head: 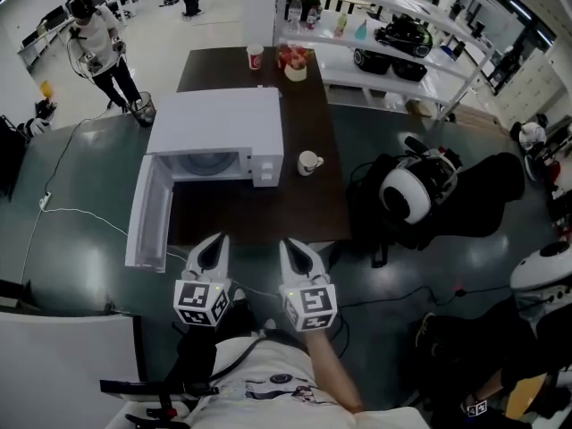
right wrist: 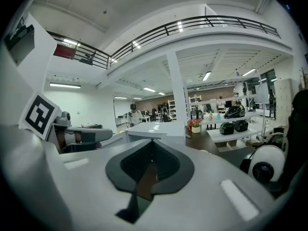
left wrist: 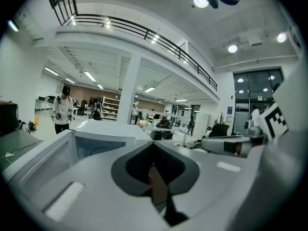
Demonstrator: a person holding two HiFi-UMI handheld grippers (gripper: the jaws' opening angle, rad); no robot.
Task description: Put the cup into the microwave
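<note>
Two grippers hover at the near edge of the worktop (head: 268, 206), side by side. The left gripper (head: 214, 241) and the right gripper (head: 292, 245) are both clenched, pads meeting at the tips with nothing between them. One white microwave (head: 219, 125) stands toward the worktop's left edge, and its door (head: 149, 213) swings out wide past the near left corner. From the head view only the front strip of the cavity shows; the rest lies hidden under the microwave's top.

One white cup (head: 308, 162) stands upright on the worktop, near the microwave's right front corner but apart from it, toward the right edge, handle pointing right. One red-and-white paper cup (head: 256, 56) and one pot of red flowers (head: 295, 65) stand at the far edge, too small to tell more.

Each gripper view is filled in its lower half by that gripper's own body, which blocks the near worktop. In neither can the white cup be made out.
</note>
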